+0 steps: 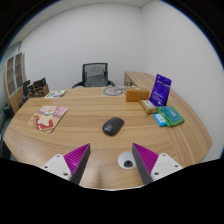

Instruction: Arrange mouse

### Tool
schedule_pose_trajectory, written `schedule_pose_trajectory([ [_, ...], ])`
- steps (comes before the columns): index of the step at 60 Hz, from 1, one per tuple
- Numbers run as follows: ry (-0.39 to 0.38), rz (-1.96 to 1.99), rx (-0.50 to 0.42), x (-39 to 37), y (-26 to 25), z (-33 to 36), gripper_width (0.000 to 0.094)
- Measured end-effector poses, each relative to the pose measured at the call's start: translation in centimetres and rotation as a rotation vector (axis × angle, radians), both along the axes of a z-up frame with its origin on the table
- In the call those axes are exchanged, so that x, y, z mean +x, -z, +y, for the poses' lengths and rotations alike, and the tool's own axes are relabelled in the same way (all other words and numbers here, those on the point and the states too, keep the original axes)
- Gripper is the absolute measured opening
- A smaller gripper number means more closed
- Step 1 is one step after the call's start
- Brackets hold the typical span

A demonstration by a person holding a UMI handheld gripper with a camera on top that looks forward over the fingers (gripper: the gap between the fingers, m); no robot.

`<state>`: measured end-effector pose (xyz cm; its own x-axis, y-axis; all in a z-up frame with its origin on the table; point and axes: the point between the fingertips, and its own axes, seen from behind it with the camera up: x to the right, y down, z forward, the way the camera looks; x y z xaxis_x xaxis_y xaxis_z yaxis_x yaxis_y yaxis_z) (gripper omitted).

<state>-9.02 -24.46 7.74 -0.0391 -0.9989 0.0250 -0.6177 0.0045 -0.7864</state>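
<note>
The hand-held gripper (111, 160) has two white fingers, each faced with a magenta triangular pad (77, 156)

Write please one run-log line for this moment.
tongs: open, empty | mouse: on table, ahead of tongs, untouched | magazine: beside mouse, apart | step: approach, no grasp yet

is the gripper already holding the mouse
No, the mouse lies on the wooden table beyond the gripper, whose open fingers have nothing between them.
</note>
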Motion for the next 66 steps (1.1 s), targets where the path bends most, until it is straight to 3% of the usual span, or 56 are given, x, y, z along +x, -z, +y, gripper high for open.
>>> schedule_pose_trajectory([
  [36,0.018,0.014,0.003,13.1,8.0,0.1,0.0869],
  [66,0.01,0.038,0.006,17.6,9.2,0.7,0.0875],
])
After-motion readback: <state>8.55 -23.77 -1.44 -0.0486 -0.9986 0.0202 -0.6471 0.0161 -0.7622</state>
